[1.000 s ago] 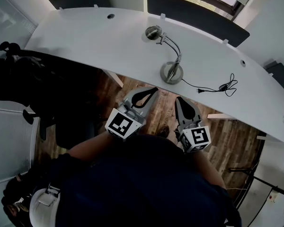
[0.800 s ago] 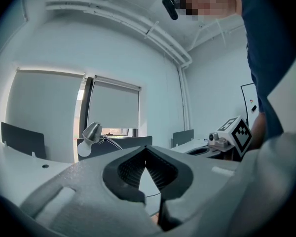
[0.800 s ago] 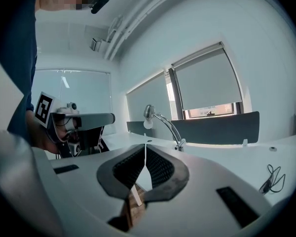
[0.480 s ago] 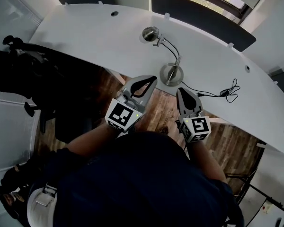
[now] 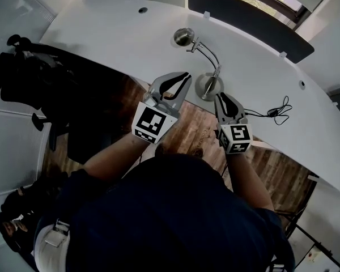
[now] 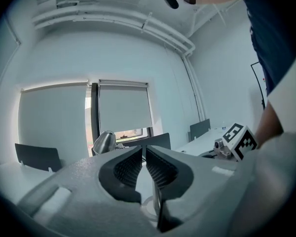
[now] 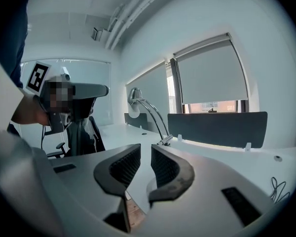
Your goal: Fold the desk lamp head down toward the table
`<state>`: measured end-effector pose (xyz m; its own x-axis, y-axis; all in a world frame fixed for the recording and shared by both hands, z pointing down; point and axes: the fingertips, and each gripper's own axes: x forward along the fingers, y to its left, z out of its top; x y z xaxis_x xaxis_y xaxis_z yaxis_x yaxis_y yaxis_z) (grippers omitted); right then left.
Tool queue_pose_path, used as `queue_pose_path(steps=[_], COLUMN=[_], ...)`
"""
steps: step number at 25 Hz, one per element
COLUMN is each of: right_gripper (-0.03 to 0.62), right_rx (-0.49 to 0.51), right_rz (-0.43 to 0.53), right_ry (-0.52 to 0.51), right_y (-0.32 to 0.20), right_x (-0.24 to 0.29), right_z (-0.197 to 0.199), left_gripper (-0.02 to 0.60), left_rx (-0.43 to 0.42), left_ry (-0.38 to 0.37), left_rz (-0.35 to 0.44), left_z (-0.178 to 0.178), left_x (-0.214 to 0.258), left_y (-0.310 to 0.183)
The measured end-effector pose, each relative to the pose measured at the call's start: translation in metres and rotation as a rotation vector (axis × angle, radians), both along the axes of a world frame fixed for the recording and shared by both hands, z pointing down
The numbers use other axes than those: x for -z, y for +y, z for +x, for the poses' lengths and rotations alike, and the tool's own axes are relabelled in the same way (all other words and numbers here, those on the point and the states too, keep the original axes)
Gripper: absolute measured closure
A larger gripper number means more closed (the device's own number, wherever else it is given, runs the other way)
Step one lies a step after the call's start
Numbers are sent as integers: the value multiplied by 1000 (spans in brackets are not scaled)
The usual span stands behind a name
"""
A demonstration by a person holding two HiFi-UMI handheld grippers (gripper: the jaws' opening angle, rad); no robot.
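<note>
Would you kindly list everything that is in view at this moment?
desk: one, white, curved, across the top of the head view
desk lamp: one, silver, on the desk near its front edge, head raised on a bent neck
cord: one, black, loose on the desk right of the lamp
divider panels: two, dark, along the desk's far edge
office chair: one, black, at the left
floor: one, brown wood, below the desk edge
person: one, dark top, bottom of the head view
left gripper: one, grey, jaws together, empty
right gripper: one, grey, jaws opening, nothing between them
</note>
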<state>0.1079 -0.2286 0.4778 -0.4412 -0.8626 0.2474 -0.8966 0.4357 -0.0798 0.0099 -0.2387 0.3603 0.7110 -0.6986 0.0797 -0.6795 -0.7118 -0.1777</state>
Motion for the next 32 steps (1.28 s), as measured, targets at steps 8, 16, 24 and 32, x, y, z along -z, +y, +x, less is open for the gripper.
queue_pose_path(steps=[8,16,24,32], right_gripper=[482,444,424,430], right_rx=[-2,14,22,-5], right_rz=[-66,-72,-56,-38], right_ry=[78,138,188,201], right_y=[-29,-63,-85,-101], right_x=[-45,-66,-74,-81], right_z=[11,8,5,6], left_gripper=[524,495,491,495], left_rx=[39,91,105,142], left_ry=[-101,-242,-423,-494], left_rz=[68,155,177,218], left_z=[7,11,21,23], left_x=[4,4,-20,-23], left_y=[-23,-57,-82,-92])
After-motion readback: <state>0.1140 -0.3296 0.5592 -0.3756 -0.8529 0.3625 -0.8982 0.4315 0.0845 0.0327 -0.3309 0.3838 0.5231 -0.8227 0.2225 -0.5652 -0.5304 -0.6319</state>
